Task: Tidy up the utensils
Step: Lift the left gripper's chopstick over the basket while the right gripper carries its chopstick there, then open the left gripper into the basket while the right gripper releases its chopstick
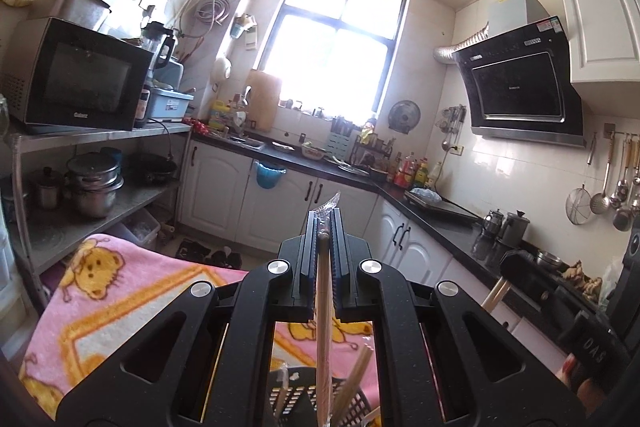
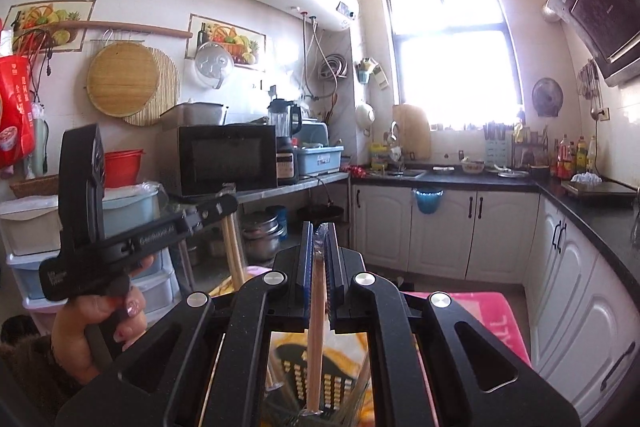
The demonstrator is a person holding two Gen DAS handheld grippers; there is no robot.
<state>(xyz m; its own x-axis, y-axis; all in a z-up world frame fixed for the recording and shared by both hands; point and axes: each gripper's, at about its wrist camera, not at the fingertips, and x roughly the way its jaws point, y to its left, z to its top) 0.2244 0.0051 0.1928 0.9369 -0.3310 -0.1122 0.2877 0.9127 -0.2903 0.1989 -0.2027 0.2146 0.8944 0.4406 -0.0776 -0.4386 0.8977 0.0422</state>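
My left gripper (image 1: 325,217) is shut on a pair of wooden chopsticks in a clear wrapper (image 1: 323,327); they hang down into a black slotted utensil holder (image 1: 296,395) below. My right gripper (image 2: 319,231) is shut on another wrapped pair of wooden chopsticks (image 2: 316,339), whose lower end stands in the same black holder (image 2: 320,383). The left gripper also shows in the right wrist view (image 2: 224,205), held in a hand, with its chopsticks (image 2: 234,251) hanging below it. More chopsticks (image 1: 354,383) lean in the holder.
The holder stands on a surface covered by a pink bear-print blanket (image 1: 120,299). A steel shelf with a microwave (image 1: 76,79) and pots (image 1: 94,187) is on the left. White cabinets under a dark counter (image 1: 440,223) run along the back and right.
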